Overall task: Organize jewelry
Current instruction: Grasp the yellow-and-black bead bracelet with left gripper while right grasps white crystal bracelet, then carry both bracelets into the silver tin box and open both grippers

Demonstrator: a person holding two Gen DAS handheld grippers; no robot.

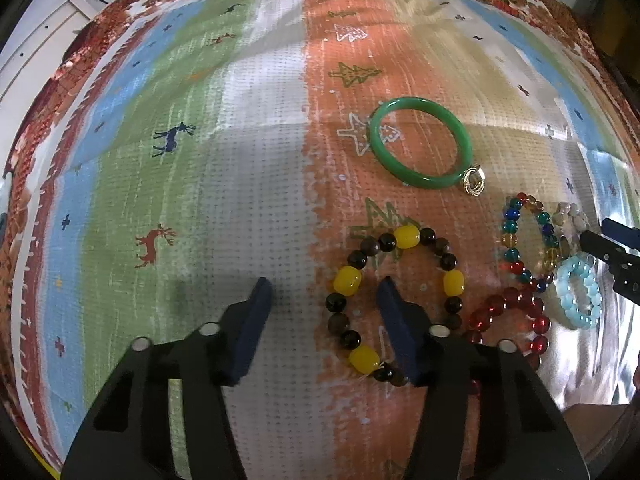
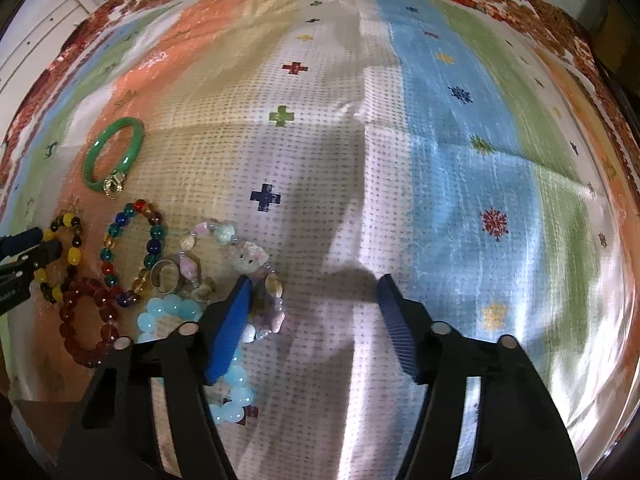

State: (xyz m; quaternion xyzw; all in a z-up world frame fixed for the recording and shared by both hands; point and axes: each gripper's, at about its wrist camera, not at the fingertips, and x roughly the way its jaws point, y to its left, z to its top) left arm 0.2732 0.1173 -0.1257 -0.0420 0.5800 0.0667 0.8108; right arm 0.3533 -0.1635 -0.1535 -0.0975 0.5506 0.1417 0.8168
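Observation:
My left gripper [image 1: 325, 294] is open, pointing down at a bracelet of yellow and dark beads [image 1: 347, 281]. The bracelet's left arc lies between the blue pads, untouched, and the right finger [image 1: 394, 320] stands inside its loop. My right gripper [image 2: 315, 290] is open over the cloth. A pastel stone bracelet [image 2: 250, 258] with a cat charm lies just inside its left finger [image 2: 234, 320]. A light blue bead bracelet [image 2: 172, 306] runs partly under that finger. Close by lie a red bead bracelet [image 1: 496, 304], a multicoloured one [image 1: 510, 236], a green bangle [image 1: 424, 180] and a gold ring [image 1: 474, 179].
A striped, patterned tablecloth [image 1: 240, 160] covers the table. A silver ring [image 2: 164, 276] sits among the bracelets. All the jewelry is bunched together between the two grippers. A white cabinet [image 1: 36, 40] stands beyond the far left edge.

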